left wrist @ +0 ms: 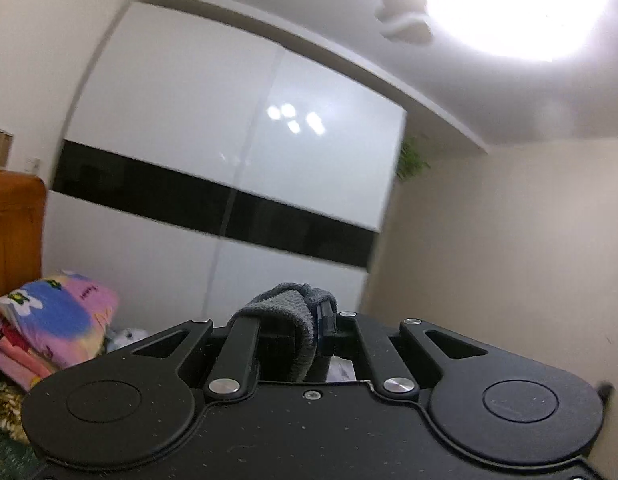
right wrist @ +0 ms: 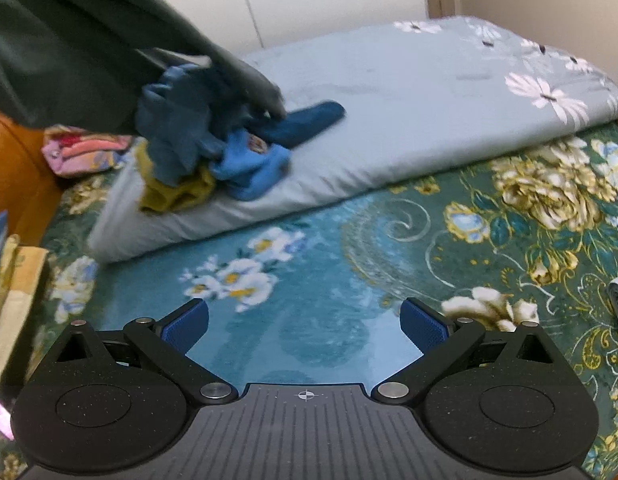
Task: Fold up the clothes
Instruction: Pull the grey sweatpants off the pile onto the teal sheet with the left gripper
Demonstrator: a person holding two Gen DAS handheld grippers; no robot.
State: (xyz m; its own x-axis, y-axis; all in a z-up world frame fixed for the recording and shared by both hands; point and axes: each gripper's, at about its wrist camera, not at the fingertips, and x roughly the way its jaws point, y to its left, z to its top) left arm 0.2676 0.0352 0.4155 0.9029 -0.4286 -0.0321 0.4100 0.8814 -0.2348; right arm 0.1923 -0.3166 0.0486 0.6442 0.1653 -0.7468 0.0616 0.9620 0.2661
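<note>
Left wrist view: left tool (left wrist: 315, 320) pinches a grey garment (left wrist: 293, 312) at lower centre. Right tool (right wrist: 305, 326) is spread above the bed (right wrist: 309, 328); clothes pile (right wrist: 213, 148) upper left.

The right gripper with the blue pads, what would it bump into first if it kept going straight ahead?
Probably the teal flowered blanket on the bed. The open right gripper tilts down at a bare patch, short of the folded pale blue quilt. Depth is hard to judge.
</note>
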